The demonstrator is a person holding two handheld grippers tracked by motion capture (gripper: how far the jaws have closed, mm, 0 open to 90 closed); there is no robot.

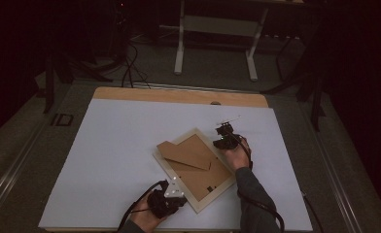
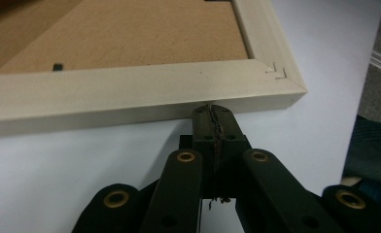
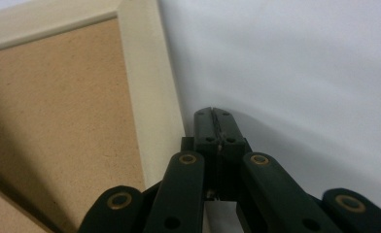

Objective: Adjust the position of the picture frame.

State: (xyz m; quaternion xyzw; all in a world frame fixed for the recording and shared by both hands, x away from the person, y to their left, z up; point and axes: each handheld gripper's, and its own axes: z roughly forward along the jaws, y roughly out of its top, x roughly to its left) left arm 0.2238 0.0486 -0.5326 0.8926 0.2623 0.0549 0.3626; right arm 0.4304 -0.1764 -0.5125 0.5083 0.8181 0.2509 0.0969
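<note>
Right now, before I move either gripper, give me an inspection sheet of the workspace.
Surface: white sheet over a wooden table, bare apart from the job's things.
Job's things: pale wooden frame lying face down, skewed to the table's edges; brown backing board in it, stand flap across its top.
Clutter: nothing seen.
Grippers: left gripper shut, tips at the frame's near edge by a corner; right gripper shut, beside the frame's side rail, on the sheet.
Cables: one trails from each gripper; the right cable runs along the sleeve.
Surroundings: dark room, grey floor, white table legs behind, floor cables.
</note>
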